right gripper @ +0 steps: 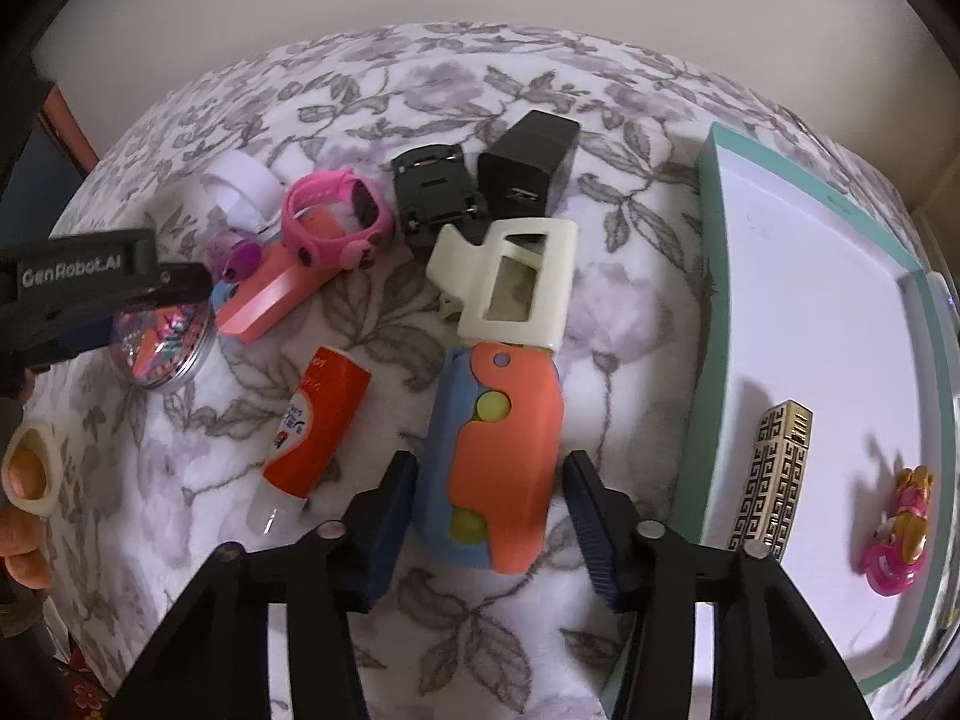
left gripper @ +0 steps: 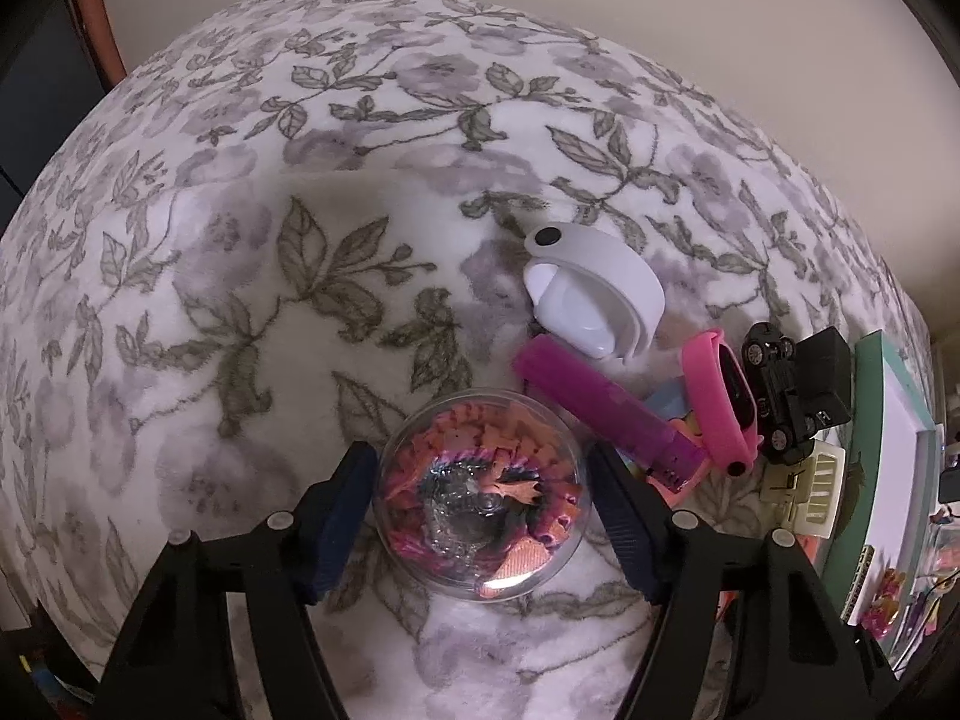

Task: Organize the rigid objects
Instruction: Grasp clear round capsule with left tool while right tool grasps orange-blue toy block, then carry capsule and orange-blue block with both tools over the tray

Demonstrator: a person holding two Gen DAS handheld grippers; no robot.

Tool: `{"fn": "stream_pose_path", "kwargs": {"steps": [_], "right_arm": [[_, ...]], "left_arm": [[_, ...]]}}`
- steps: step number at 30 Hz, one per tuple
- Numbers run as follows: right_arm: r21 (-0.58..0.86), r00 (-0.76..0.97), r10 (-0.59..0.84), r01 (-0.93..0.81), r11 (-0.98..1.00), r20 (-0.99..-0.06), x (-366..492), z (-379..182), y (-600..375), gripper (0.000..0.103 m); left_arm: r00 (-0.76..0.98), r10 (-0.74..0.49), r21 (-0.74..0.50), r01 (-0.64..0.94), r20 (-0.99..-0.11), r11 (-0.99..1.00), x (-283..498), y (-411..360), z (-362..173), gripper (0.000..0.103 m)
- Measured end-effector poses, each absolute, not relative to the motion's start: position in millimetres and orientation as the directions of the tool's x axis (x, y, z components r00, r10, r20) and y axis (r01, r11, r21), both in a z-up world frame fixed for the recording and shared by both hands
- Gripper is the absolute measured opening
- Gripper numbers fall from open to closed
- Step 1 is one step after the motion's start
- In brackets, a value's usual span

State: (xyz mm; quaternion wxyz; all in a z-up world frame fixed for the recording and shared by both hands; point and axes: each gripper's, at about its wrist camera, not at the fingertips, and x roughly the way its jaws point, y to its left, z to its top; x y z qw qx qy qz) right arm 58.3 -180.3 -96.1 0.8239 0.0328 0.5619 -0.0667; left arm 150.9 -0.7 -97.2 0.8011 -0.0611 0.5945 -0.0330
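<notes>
A clear round container (left gripper: 480, 498) full of pink and orange bits stands on the floral blanket. My left gripper (left gripper: 480, 456) straddles it, both dark pads against its sides. The same container (right gripper: 162, 348) appears at the left of the right wrist view, under the left gripper's black body. A blue and orange toy (right gripper: 498, 450) with yellow-green dots lies lengthwise between the fingers of my right gripper (right gripper: 489, 462), whose pads touch its two long sides. A teal-rimmed white tray (right gripper: 714, 300) at the right holds a gold patterned block (right gripper: 774, 480) and a pink figure (right gripper: 900, 534).
A loose pile lies on the blanket: white round band (left gripper: 594, 288), magenta tube (left gripper: 600, 408), pink watch (right gripper: 336, 216), black toy car (right gripper: 432, 192), black charger (right gripper: 534, 168), cream hair clip (right gripper: 510, 276), orange-red tube (right gripper: 318, 426). A person's fingers (right gripper: 24, 474) show at the left edge.
</notes>
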Motion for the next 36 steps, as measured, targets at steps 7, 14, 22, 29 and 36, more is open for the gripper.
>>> {"fn": "stream_pose_path", "kwargs": {"steps": [7, 14, 22, 29, 36], "right_arm": [[-0.024, 0.361, -0.076, 0.146, 0.989, -0.929, 59.6, -94.0, -183.3, 0.048], [-0.042, 0.366, -0.094, 0.146, 0.988, -0.926, 58.0, -94.3, -178.7, 0.047], [-0.044, 0.372, -0.096, 0.147, 0.988, -0.923, 56.9, -94.7, -179.3, 0.047], [-0.007, 0.370, -0.071, 0.172, 0.985, -0.926, 57.9, -93.5, -184.1, 0.045], [0.079, 0.384, -0.017, 0.231, 0.970, -0.923, 55.7, -85.0, -201.9, 0.045]], "left_arm": [[0.284, -0.085, -0.110, -0.070, -0.955, 0.991, 149.5, 11.6, -96.0, 0.073], [0.255, -0.003, -0.024, -0.081, -0.967, 0.996, 147.9, 16.7, -106.8, 0.073], [0.252, 0.010, -0.009, -0.075, -0.968, 0.997, 148.2, 16.6, -106.6, 0.073], [0.244, 0.003, -0.025, -0.113, -0.970, 0.993, 150.3, 15.3, -104.5, 0.073], [0.328, -0.023, -0.068, -0.127, -0.944, 0.990, 154.2, 20.8, -71.1, 0.073]]}}
